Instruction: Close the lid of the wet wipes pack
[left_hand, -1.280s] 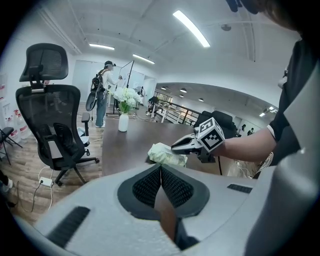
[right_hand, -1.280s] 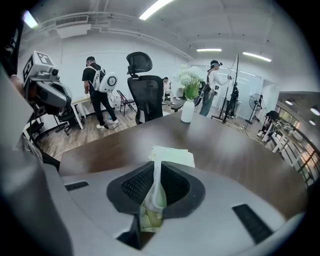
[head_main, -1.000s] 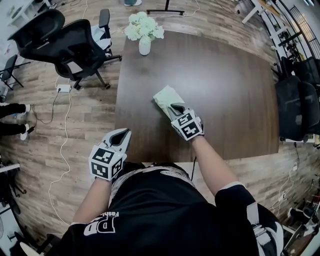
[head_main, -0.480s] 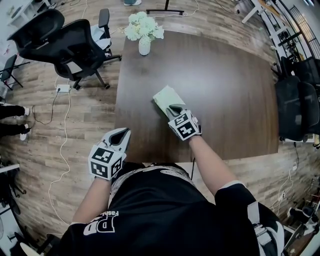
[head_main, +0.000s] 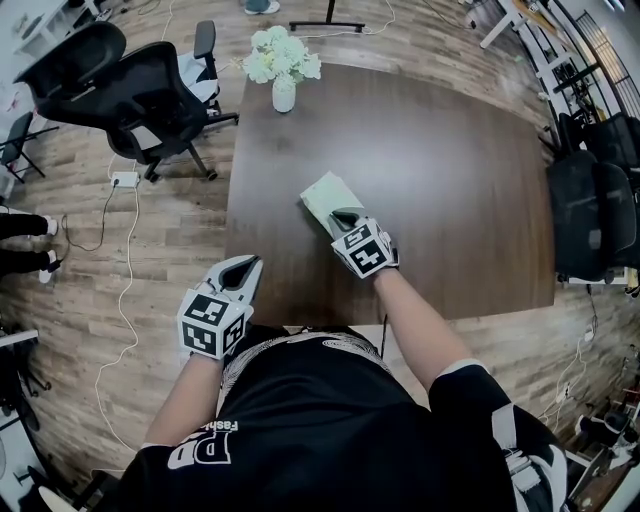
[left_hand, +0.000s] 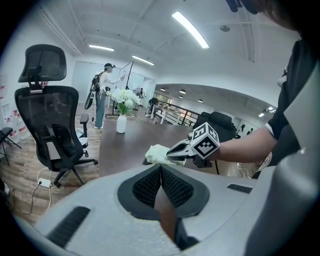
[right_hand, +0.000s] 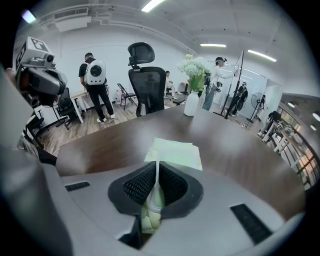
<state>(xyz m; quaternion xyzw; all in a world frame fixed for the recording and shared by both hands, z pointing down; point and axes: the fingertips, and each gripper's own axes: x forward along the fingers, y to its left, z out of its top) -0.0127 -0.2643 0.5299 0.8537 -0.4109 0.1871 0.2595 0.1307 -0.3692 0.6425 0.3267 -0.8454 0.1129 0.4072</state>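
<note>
Left tool (head_main: 243, 270): pads pressed together, nothing in them. It hangs off the bench's (head_main: 450, 150) near edge, at 7 o'clock from the pack.

Wet wipes pack (head_main: 325, 195): pale green, lies flat on the bench left of centre. The vase (head_main: 284, 95) is well apart at 11 o'clock.

Right tool (head_main: 345, 218): at the pack's 5 o'clock corner, pitched down. Its jaws have just been closing and now pinch a thin pale flap edge-on, which we read as the lid (right_hand: 157, 197).

Handling, our judgement:
- The pack looks like a light, soft film pouch. It'll squash rather than resist, and probably skate on the smooth bench top if pushed sideways.
- The lid is thin and floppy, so it won't carry any push.
- We'd keep the grip at the free edge, fold it over, then press flat along the seal.
- If the pack drags, we'd pin its 9 o'clock end with the left tool.
</note>
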